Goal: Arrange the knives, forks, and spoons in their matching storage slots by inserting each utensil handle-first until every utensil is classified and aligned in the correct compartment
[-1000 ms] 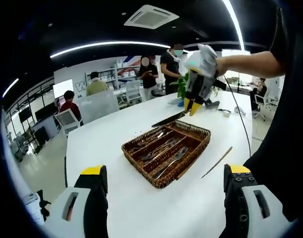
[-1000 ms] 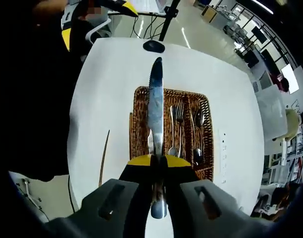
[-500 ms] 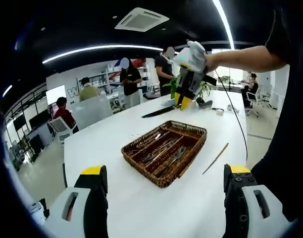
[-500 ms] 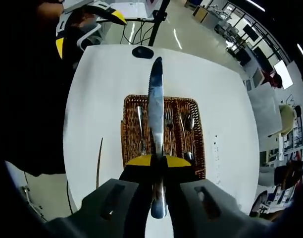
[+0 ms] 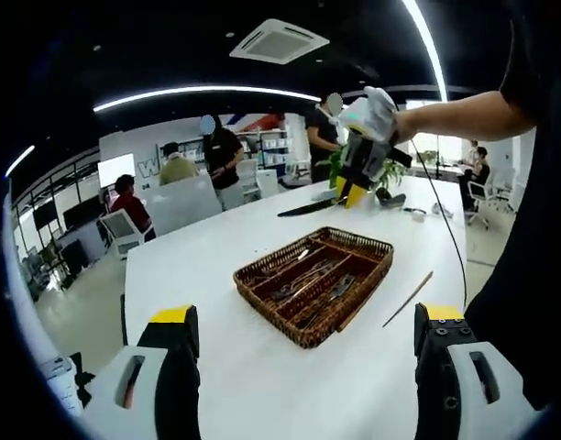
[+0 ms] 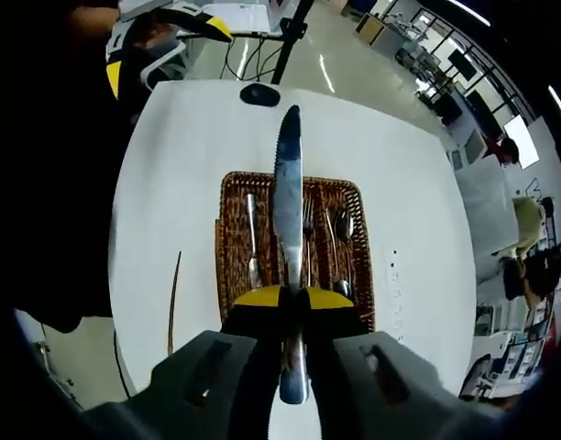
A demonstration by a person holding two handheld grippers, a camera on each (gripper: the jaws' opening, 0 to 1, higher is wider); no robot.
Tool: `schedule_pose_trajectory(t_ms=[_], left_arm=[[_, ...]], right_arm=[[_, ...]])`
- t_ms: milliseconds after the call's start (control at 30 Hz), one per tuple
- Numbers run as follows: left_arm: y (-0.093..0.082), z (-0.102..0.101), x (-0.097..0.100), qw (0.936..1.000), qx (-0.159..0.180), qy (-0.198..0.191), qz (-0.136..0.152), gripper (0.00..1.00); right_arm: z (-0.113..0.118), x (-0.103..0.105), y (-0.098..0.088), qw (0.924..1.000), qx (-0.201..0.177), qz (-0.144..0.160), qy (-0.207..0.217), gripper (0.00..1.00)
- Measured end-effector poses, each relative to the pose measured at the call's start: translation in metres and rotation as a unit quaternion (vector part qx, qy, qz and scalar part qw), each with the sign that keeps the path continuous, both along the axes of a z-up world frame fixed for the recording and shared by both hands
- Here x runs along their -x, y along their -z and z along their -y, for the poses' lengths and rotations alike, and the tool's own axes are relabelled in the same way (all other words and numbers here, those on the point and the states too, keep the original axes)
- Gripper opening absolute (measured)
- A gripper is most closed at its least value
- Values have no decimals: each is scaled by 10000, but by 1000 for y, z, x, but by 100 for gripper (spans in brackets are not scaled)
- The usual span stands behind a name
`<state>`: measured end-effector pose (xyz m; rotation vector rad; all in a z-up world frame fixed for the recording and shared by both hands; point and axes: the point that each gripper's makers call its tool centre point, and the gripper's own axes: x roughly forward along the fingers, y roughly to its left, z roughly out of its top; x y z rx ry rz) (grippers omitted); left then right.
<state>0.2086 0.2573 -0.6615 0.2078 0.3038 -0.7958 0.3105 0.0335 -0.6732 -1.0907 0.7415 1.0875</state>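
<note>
A brown wicker basket (image 5: pixel 354 284) with lengthwise slots lies on the white table (image 5: pixel 207 275), holding several forks (image 6: pixel 308 220) and spoons (image 6: pixel 341 227). My right gripper (image 6: pixel 294 298) is shut on the handle of a table knife (image 6: pixel 288 188). It holds the knife high above the basket (image 6: pixel 227 238), blade pointing away from the camera along the slots. In the left gripper view the right gripper (image 5: pixel 354 194) hangs over the basket's far end with the knife (image 5: pixel 308 207) sticking out sideways. My left gripper (image 5: pixel 303 367) stands open near the table's near edge, holding nothing.
A thin wooden stick (image 5: pixel 409 298) lies on the table beside the basket. A dark oval object (image 6: pixel 260 93) sits past the basket's far end. A cable (image 5: pixel 441 220) trails over the table. Several people and office chairs are beyond the table.
My right gripper has carried the knife higher above the basket and over towards its middle slots. The left gripper stays open in place.
</note>
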Motion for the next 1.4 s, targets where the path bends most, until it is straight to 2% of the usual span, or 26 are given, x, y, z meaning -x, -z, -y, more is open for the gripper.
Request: schedule_pose_trajectory(t_ms=[467,733,967,1400], left_arm=[[5,1,0,9999,84,-75,-45,100],[7,-4,3,9999,42,-113,-61,100],[8,-11,5,9998,22,-167,-80,100],[12,-25,10,9990,-49,-393,-187,100]], right_arm=[[-4,11,40,9999,-31,-109,2,5],[-6,7,64,10000,13,-22,4,5],[-6,6,91,10000,41,-65,46,5],[-11,6,139,9988,156,-462,-81,5]])
